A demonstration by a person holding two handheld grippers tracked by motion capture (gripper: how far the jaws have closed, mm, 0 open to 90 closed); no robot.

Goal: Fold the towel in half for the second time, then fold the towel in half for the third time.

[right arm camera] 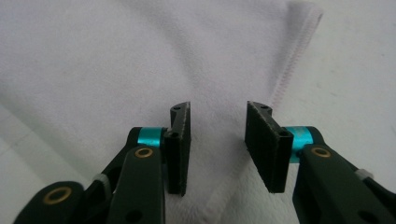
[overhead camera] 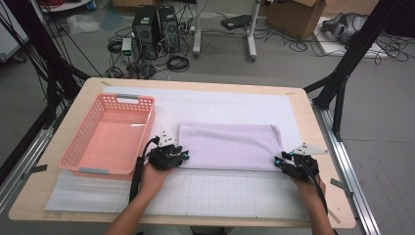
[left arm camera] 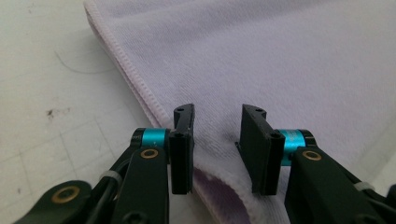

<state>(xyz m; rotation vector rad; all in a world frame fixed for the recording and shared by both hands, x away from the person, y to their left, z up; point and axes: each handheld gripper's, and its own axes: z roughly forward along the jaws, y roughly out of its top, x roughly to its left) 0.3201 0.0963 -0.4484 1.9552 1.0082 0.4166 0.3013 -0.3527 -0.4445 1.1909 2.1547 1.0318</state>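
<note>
Towel [overhead camera: 229, 146]: pale lilac terry, folded into a long flat rectangle, lying across the middle of the white gridded mat [overhead camera: 215, 196] on my surface [overhead camera: 313, 122]. It sits just right of the pink slotted basket [overhead camera: 108, 134], not touching it. Nap looks soft and even; a stitched hem runs along the edges, showing as a ribbed lighter band in both gripper views. Top face is smooth, with only shallow creases.

Left tool [left arm camera: 217, 144]: at the towel's near left corner. Jaws parted, released; the hemmed corner lies beneath the gap and the pads do not press on it.

Right tool [right arm camera: 218, 142]: at the near right corner. Jaws parted too, released, with cloth under the gap and the hem running off to the upper right in its gripper view.

In the high view my left tool [overhead camera: 166, 156] and right tool [overhead camera: 296, 165] sit at the two near corners, well apart, one hand behind each.
</note>
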